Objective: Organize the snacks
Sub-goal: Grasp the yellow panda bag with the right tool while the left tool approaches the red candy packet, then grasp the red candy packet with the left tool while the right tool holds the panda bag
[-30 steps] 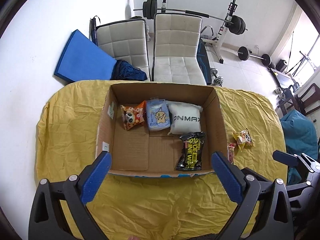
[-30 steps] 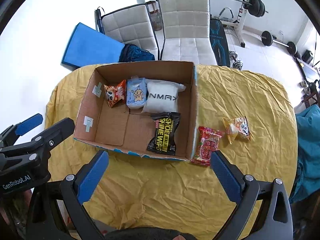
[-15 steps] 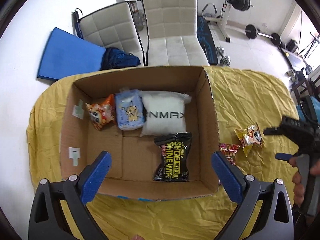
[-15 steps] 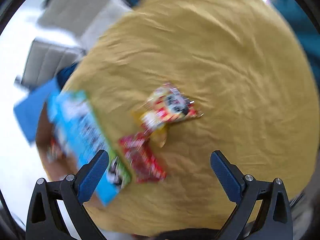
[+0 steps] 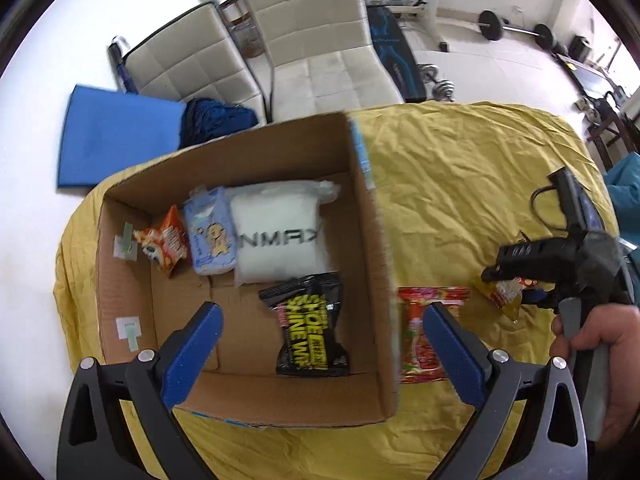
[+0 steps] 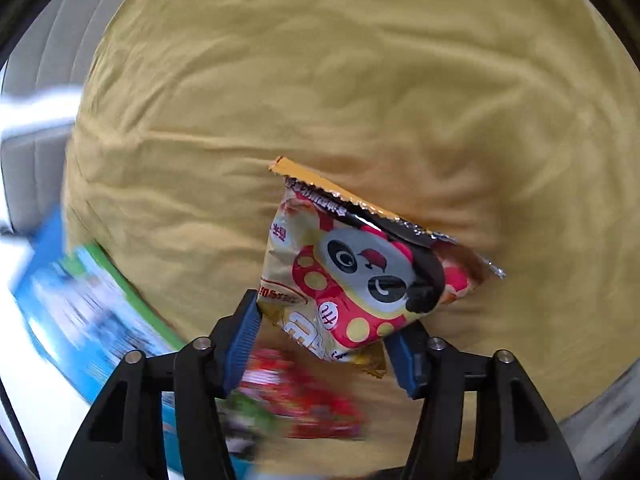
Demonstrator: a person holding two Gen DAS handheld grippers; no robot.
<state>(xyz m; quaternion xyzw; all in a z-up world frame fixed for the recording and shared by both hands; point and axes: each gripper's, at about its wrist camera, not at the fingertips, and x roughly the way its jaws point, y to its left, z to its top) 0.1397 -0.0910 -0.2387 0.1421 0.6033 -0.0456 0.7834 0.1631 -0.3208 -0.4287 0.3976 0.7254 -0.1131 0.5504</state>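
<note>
A cardboard box point(image 5: 372, 240) sits on the yellow cloth and holds an orange panda packet point(image 5: 164, 240), a blue packet point(image 5: 210, 236), a white bag point(image 5: 276, 232) and a black-and-yellow pack point(image 5: 312, 332). My left gripper point(image 5: 320, 356) hangs open above the box's near side. A red snack packet point(image 5: 424, 320) lies just right of the box. My right gripper point(image 6: 324, 344) has its blue pads closed against the lower end of a yellow panda packet point(image 6: 360, 276), which lies on the cloth. In the left wrist view a hand holds that gripper point(image 5: 516, 288) over the same packet point(image 5: 506, 294).
Two white padded chairs point(image 5: 320, 40) stand behind the table, with a blue mat point(image 5: 116, 136) and weights on the floor. The yellow cloth point(image 5: 460, 184) is bare right of the box. The box's printed outer wall point(image 6: 80, 304) blurs past at the right wrist view's left.
My right gripper dropped onto the yellow panda packet and closed on its lower end. My left gripper shifted left and closer over the box.
</note>
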